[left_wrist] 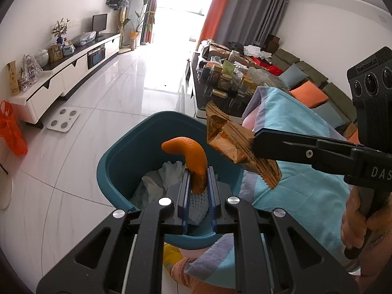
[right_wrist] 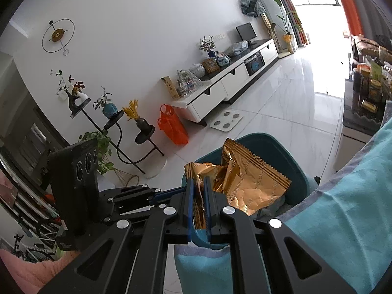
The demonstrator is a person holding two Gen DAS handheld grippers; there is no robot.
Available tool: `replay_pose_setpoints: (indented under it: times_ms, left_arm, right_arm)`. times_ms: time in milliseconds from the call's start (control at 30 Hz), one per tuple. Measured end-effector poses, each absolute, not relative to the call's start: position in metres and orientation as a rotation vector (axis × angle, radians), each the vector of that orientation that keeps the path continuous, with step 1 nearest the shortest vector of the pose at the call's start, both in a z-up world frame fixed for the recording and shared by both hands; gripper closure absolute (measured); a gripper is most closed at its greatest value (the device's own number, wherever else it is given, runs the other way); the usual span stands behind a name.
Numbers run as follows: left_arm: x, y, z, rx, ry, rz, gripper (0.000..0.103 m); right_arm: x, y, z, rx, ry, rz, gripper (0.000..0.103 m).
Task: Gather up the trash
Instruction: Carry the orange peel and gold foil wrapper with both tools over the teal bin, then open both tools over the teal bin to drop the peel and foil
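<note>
Orange peel sits clamped between the blue pads of the left gripper, curling up and to the left past the fingertips. Directly beyond and below those tips is the teal bin, with crumpled white tissue lying inside it. The right gripper is closed nearly all the way on a gold snack wrapper, which fans out ahead and to the right of its fingers, over the bin's opening. Seen from the left wrist, this right gripper reaches in from the right, its wrapper hanging just right of the peel, apart from it. A blue blanket lies under and behind the right gripper, beside the bin.
</note>
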State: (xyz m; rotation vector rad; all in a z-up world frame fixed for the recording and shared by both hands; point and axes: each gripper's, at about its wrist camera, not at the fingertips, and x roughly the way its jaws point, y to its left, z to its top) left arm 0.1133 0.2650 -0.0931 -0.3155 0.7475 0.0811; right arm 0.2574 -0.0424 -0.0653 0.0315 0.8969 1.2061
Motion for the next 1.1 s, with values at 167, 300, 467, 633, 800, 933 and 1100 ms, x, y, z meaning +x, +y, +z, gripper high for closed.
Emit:
replay_pose_setpoints:
  times_ms: [167,300,467,633,800,933,1100]
  left_arm:
    - [0.119,0.273,-0.104,-0.335,0.769,0.088,0.09]
    - [0.128,0.276,-0.112,-0.342,0.786,0.097,0.089]
    - [0.139,0.28,-0.124,-0.364,0.807,0.115,0.089]
    - [0.139,0.283,-0.131,-0.38,0.805,0.127,0.089]
    - [0.135,0.282,-0.127,-0.384,0.787,0.134,0.089]
    - [0.132,0.275,-0.119,-0.363,0.766,0.13,0.083]
    - [0.124,0.26,-0.105,-0.345,0.723,0.097,0.071]
  right_arm:
    - [0.262,-0.034,-0.075,0.043,0.936,1.196,0.096]
    - [0.266,-0.028,-0.082,0.046,0.967,1.177,0.095]
    - [0.269,-0.023,-0.09,0.053,1.007,1.156,0.094]
    - [0.27,-0.023,-0.089,0.057,1.012,1.14,0.094]
    - [0.27,-0.027,-0.088,0.066,1.008,1.135,0.094]
    - [0.266,-0.035,-0.083,0.07,0.989,1.134,0.091]
    - [0.256,-0.054,-0.073,0.066,0.947,1.133,0.082]
